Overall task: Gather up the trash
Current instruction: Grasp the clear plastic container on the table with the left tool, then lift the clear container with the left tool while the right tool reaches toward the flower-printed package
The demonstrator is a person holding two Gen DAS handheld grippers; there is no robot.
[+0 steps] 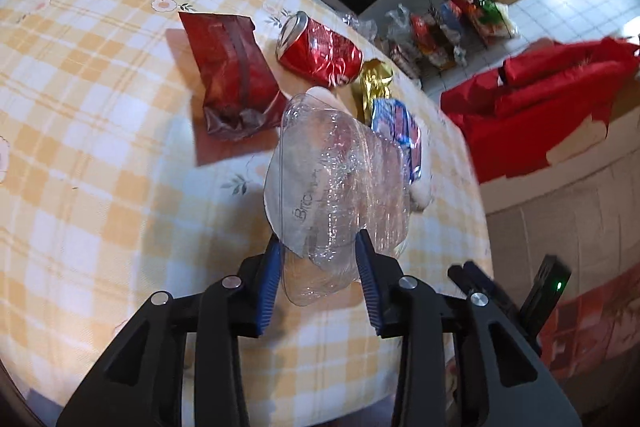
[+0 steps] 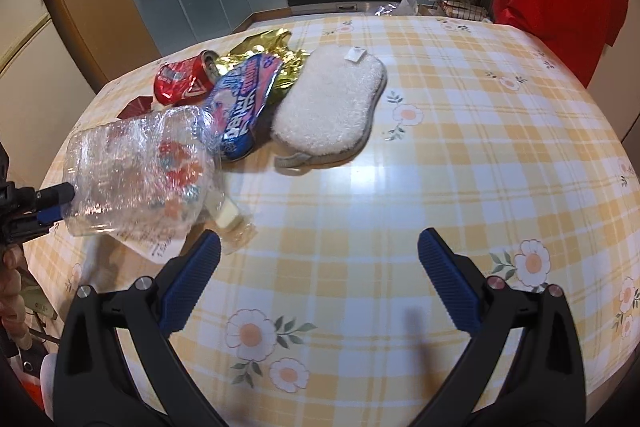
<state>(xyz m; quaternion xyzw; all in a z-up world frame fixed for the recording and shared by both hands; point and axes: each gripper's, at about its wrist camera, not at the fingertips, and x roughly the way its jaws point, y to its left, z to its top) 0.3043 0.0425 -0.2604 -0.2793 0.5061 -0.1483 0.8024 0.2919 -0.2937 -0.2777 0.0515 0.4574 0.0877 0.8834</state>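
Crumpled clear plastic bottle (image 1: pixel 340 187) sits pinched between the blue pads of the left gripper (image 1: pixel 318 259), lifted off the table (image 1: pixel 100 147); its white label carries dark lettering that begins "Bric", the rest too creased to read. From the right wrist view the same bottle (image 2: pixel 136 171) shows red and teal print through its wall, with the left gripper's tip (image 2: pixel 52 203) clamped on its end. The right gripper (image 2: pixel 320 259) hangs over bare checked tablecloth with its jaws spread wide and nothing between them.

Other trash lies on the yellow-and-white flowered cloth: a dented red soda can (image 1: pixel 320 55) on its side, its logo too distorted to read; a dark red snack bag (image 1: pixel 236 75) beside it; a crumpled gold foil wrapper (image 1: pixel 374 87); and a blue wrapper (image 2: pixel 244 99) with white and pink lettering I cannot make out. A white fluffy sponge pad (image 2: pixel 328 111) with a small tag lies just beside the blue wrapper.
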